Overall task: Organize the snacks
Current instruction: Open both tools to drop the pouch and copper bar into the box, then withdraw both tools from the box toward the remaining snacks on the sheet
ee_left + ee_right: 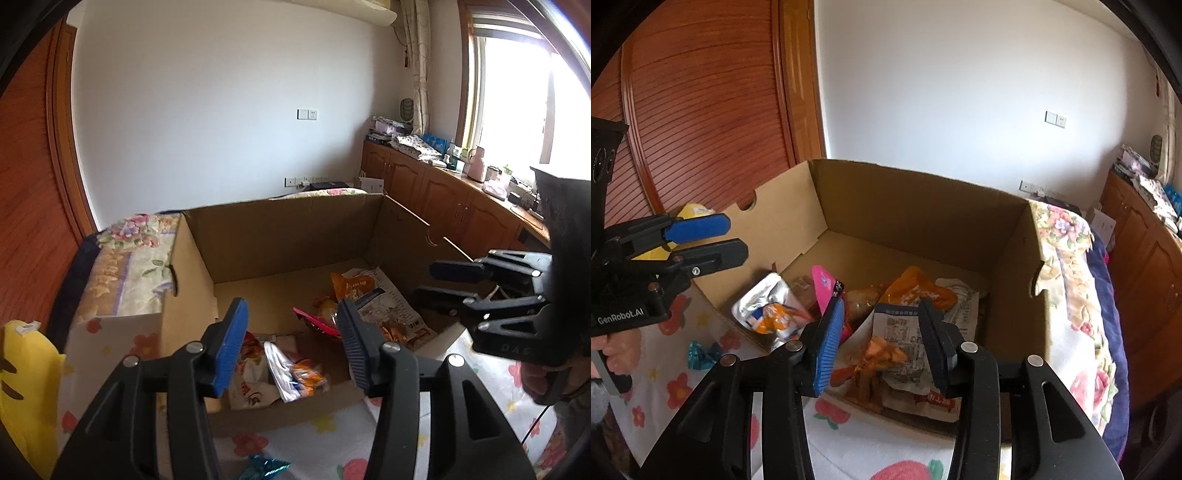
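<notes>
1. We hold both grippers over the near rim of an open cardboard box (280, 229). A teal foil wrapper (701, 355) lies outside it on the flowered sheet (679, 387), and a yellow plush toy (26, 387) sits off to the left of the box.
2. Our left gripper (293, 341) has its jaws parted with nothing between the pads; our right gripper (882, 345) is likewise parted and grips nothing, the packets lying below it.
3. The snacks lie loose on the box floor: a silver pouch with orange print (768, 310), a pink packet (827, 291), an orange packet (919, 291), and a large white printed bag (905, 354) nearest the right gripper.
4. The box rests on a bed with a floral quilt (129, 266) beside it. Around us are white walls, a slatted wooden door (701, 110), wooden cabinets (443, 199) with a cluttered top, and a bright window (524, 92).
</notes>
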